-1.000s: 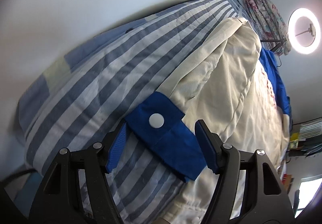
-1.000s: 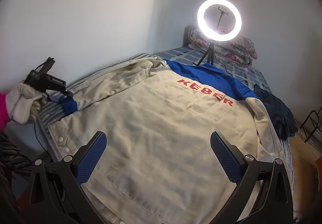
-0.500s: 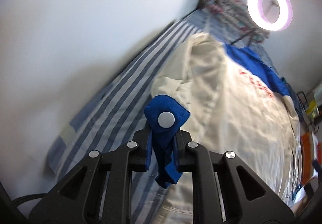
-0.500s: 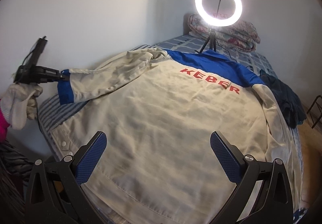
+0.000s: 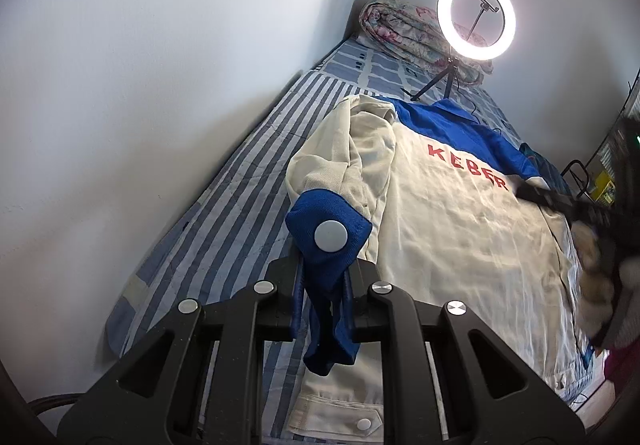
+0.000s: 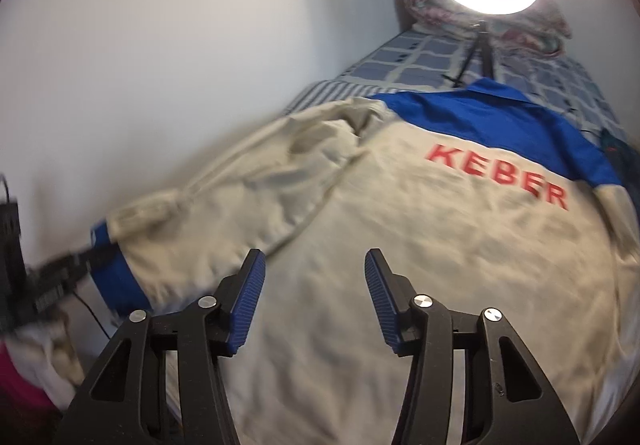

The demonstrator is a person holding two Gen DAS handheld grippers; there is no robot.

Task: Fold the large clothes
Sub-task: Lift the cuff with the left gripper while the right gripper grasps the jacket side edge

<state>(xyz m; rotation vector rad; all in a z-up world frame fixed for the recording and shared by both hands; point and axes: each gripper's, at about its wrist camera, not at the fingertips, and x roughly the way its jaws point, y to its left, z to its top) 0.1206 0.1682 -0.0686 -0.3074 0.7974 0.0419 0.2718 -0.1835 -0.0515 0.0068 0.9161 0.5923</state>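
One bed (image 5: 224, 205), striped blue and white, runs along the pale wall (image 5: 140, 65) and carries everything else. Landmark for all places below: the jacket.

Jacket (image 5: 460, 237) — cream, with a blue yoke and red lettering KEBER (image 6: 496, 175) — lies back-up, spread over most of the bed. Its wall-side sleeve (image 6: 224, 205) is lifted off the striped sheet and drawn out from the body, away from the yoke end; blurred in the right wrist view.

Beyond the jacket's collar end: a folded floral quilt (image 5: 404, 31) against the far wall, and in front of it a lit ring light (image 5: 476, 17) on a small tripod, standing on the bed just past the collar.

Dark garment (image 6: 618, 153) bunched just beside the jacket's far shoulder, on the side away from the wall.

Blue cuff (image 5: 326, 233) at the end of the lifted sleeve, white snap facing the camera.

Left gripper (image 5: 322, 301): clamped on the cuff, blue cloth pinched between the pads and hanging below them.

Right gripper (image 6: 312, 301): above the jacket's back near the sleeve seam, jaws closing, pads apart, no cloth between them yet. A gloved hand (image 5: 600, 261) holds it, blurred, at the jacket's outer edge.
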